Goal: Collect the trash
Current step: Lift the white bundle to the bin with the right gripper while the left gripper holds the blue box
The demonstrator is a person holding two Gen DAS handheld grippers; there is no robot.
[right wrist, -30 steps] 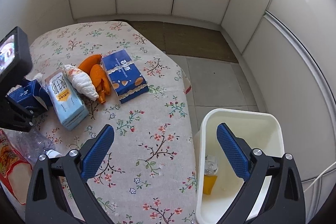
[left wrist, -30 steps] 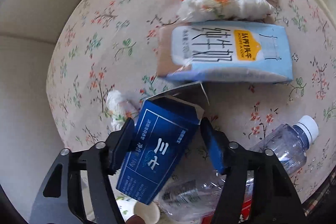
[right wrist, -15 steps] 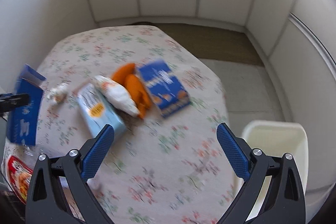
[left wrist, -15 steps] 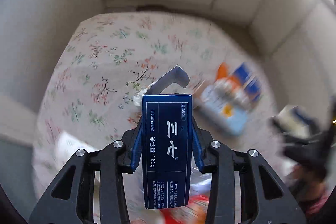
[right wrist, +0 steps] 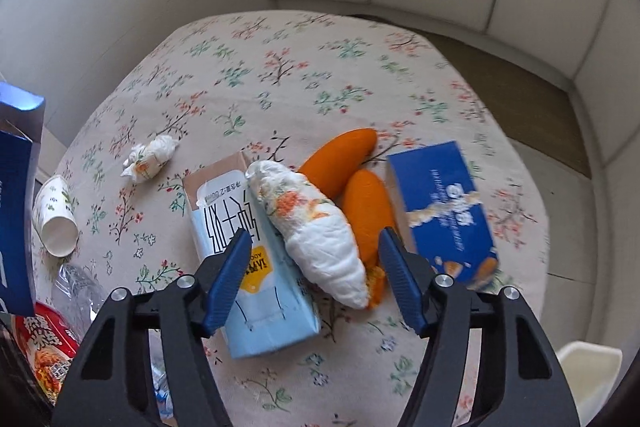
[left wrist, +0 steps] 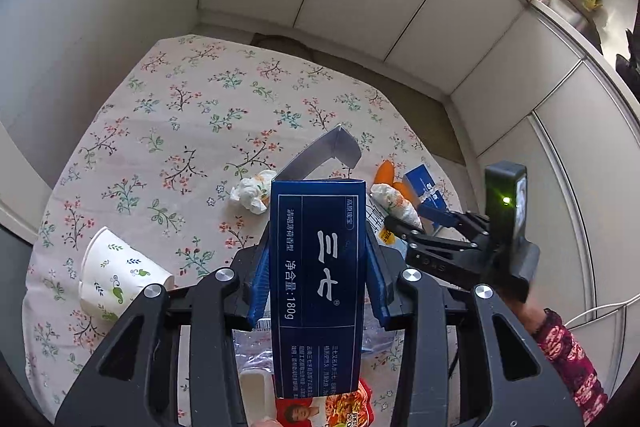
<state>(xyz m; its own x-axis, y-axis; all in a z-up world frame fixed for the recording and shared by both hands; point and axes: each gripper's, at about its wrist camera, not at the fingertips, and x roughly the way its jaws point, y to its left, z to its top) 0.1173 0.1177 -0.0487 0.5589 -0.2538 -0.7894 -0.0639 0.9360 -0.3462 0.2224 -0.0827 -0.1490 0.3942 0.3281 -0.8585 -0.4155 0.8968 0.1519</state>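
White panelled walls ring the floral tablecloth (right wrist: 304, 75) (left gripper (left wrist: 318, 277) clamps the blue carton (left wrist: 318, 267), right gripper (right wrist: 316, 275) closing, touching nothing).

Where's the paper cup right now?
The paper cup lies on its side near the table's left edge in both views, left of the small crumpled tissue, beyond the clear bottle.

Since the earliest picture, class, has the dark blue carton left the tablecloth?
Yes. The dark blue carton now stands upright, clamped in the left claw, raised above the floral tablecloth instead of lying on it.
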